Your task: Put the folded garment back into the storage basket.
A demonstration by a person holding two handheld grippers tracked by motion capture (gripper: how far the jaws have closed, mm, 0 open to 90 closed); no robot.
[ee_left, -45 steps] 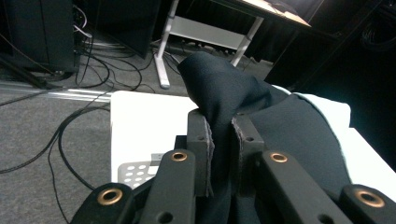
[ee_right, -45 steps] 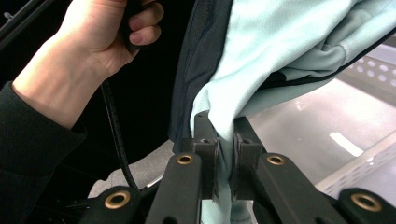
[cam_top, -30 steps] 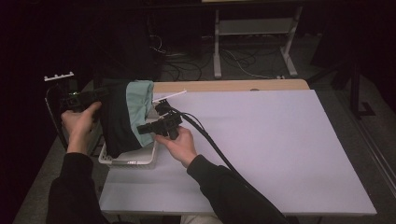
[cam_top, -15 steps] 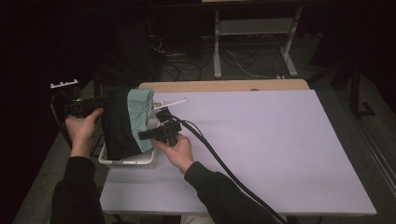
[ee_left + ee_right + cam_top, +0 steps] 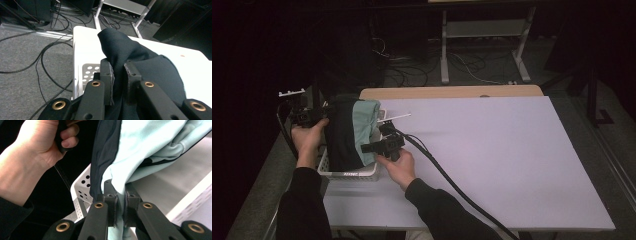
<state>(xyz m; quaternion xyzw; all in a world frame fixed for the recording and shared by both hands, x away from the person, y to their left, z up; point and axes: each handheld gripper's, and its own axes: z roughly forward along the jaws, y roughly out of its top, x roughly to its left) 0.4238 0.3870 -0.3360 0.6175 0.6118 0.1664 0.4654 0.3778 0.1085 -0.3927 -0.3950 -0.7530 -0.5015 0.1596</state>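
A dark navy garment (image 5: 341,137) with a mint-green inner side (image 5: 365,121) hangs bunched between my two grippers, over a white perforated basket (image 5: 348,174) at the table's left edge. My left gripper (image 5: 325,117) is at the garment's left side, shut on a fold of the navy cloth (image 5: 140,62). In the left gripper view, the gripper (image 5: 118,64) pinches that fold above the basket wall (image 5: 88,70). My right gripper (image 5: 367,148) grips the right side. In its own view, the right gripper (image 5: 119,186) is shut on the mint cloth (image 5: 150,142), with the basket wall (image 5: 82,183) below.
The basket stands on a large white board (image 5: 492,150) that covers a wooden table (image 5: 452,92). A metal frame (image 5: 484,30) and loose cables (image 5: 392,60) are on the floor behind. The person's other hand (image 5: 35,155) is close on the left in the right gripper view.
Both hands have come down together, lowering the garment toward the basket. Both grips on the cloth are unchanged.
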